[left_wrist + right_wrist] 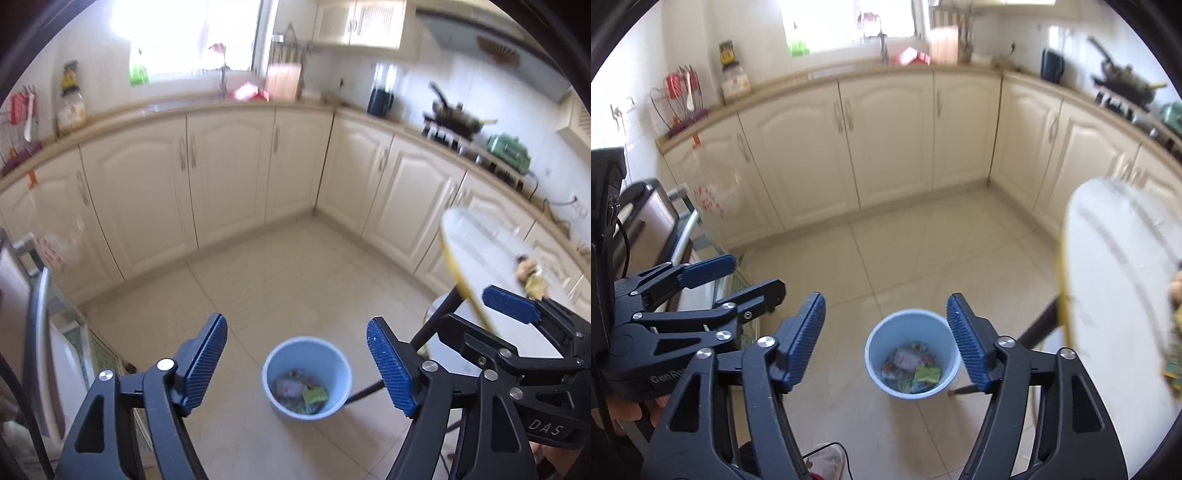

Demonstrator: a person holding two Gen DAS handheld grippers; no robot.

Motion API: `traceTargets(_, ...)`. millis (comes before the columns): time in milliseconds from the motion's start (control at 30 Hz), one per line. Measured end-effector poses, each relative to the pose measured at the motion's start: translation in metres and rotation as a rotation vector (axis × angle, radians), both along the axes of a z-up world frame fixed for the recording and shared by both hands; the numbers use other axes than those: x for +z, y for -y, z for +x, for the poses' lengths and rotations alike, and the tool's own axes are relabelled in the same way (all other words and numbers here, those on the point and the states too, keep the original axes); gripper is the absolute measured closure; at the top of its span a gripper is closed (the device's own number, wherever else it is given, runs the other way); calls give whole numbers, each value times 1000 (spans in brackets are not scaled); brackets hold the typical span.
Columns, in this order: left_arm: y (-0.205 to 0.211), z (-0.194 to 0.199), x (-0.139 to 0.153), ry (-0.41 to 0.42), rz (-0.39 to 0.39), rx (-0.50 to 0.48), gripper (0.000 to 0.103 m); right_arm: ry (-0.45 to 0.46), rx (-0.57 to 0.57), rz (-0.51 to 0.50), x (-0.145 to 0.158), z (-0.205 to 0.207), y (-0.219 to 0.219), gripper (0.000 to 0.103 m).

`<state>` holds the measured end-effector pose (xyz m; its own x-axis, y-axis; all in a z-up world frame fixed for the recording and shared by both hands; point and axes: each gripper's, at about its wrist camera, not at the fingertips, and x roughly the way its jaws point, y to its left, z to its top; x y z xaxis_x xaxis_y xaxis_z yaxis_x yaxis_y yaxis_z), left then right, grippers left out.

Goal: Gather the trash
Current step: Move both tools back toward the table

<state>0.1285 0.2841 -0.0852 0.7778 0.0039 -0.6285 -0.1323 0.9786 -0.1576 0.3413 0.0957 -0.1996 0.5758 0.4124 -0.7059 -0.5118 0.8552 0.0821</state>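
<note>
A light blue bin (269,384) (873,363) stands on the tiled floor below both grippers. Crumpled wrappers (301,393) (914,369), pink, green and yellow, lie in its bottom. My left gripper (295,325) hangs above the bin, open, with nothing between its blue pads. My right gripper (886,301) is likewise open and empty over the bin. Each gripper shows at the edge of the other's view, the two side by side. More scraps (532,277) (1176,295) lie on a round white table (476,251) (1115,266) to the right.
Cream cabinets (229,177) (886,140) under a cluttered counter wrap the far side and the right. A steel appliance (22,295) (653,214) stands at left. The table's black legs (439,314) (1039,325) slant down beside the bin. A person's slippered foot (827,458) is near the bottom edge.
</note>
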Motion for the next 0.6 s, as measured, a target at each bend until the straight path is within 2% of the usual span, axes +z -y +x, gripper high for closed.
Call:
traceTargets(100, 25, -36, 40, 103, 18, 2, 15, 105, -30, 34, 51, -39, 26, 19)
traceTargets(167, 45, -60, 62, 168, 40, -11, 11, 173, -51, 50, 81, -65, 44, 8)
traceTargets(233, 61, -83, 81, 227, 50, -29, 3, 227, -79, 52, 108, -92, 56, 0)
traceTargets(467, 129, -160, 116, 391, 91, -75, 1, 376, -165, 85, 186, -175, 110, 0)
traceTargets(600, 158, -197, 118, 458, 88, -92, 1, 447, -234, 93, 218, -215, 141, 0)
